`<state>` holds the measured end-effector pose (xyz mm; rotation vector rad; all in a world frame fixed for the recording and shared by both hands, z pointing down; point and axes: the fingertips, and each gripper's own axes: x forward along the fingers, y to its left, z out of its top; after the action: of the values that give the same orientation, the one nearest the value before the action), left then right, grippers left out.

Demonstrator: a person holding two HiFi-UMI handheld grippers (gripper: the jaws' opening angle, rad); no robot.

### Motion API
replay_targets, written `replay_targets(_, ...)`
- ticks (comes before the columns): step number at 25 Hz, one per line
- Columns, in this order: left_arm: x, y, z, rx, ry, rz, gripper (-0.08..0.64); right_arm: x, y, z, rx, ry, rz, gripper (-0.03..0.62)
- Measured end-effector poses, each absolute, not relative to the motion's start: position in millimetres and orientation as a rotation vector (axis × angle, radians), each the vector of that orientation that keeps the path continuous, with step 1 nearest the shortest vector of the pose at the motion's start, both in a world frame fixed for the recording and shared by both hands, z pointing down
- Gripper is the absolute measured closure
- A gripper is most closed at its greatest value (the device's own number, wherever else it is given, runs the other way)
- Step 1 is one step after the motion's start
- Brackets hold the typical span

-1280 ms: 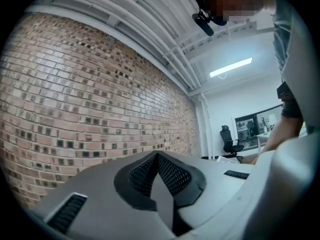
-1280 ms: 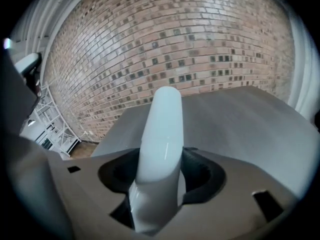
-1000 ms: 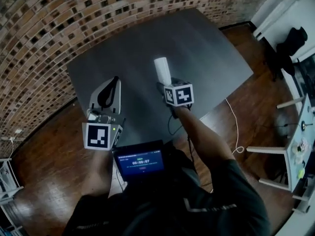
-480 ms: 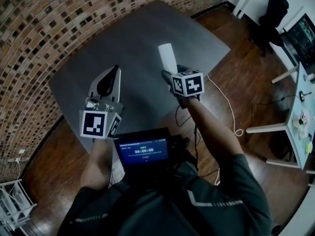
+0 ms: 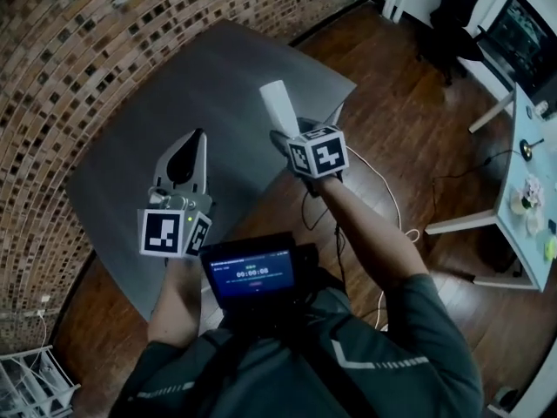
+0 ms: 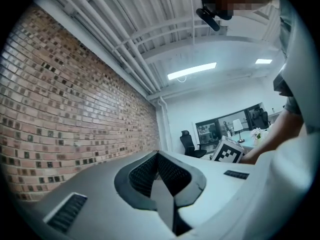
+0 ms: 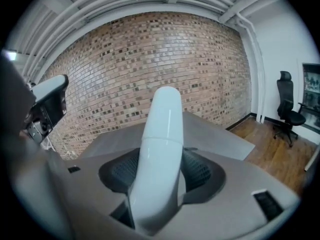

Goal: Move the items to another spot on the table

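My right gripper [image 5: 287, 138] is shut on a white rounded tube [image 5: 280, 110], which sticks out past its fingertips. It is held in the air near the right edge of the dark grey table [image 5: 139, 155]. In the right gripper view the white tube [image 7: 161, 134] fills the gap of the right gripper [image 7: 160, 161], both pads against it, with the table [image 7: 220, 141] beyond. My left gripper [image 5: 185, 151] is shut and empty over the table's near part. In the left gripper view the left gripper [image 6: 157, 153] is tilted up toward the ceiling, its jaws meeting.
A brick wall [image 5: 78, 50] runs behind the table. A lit screen [image 5: 252, 274] sits at my chest. On the wooden floor to the right lie a white cable [image 5: 387, 207], a white side table [image 5: 522, 172] and a black office chair [image 5: 452, 7].
The head view has swung, so the table now lies further left in it. The right gripper with the tube now hangs nearer the table's right edge. Both jaws are unchanged.
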<state>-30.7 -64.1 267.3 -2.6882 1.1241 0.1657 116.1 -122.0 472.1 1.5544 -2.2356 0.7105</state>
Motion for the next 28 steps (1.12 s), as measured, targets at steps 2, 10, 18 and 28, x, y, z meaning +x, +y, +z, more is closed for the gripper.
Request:
replay_targets(2,7,-58,273,-2.718,1.081,0.126,0.56,148,-114,467,1.574,-2.236,0.71,0.331)
replay_targets(10,124,-60,278,-2.818,0.883,0.121,0.56,262,-94,450,1.733,-2.205,0.709,0.331)
replay_targets(18,239,-92,284,-2.871,0.706,0.194,0.56,380,-97,465,1.829,-2.105,0.757,0.331)
replay_targets(28,365,-181,294,-2.911,0.648,0.203,0.56,504,-195,464,1.809,-2.084,0.735,0.331)
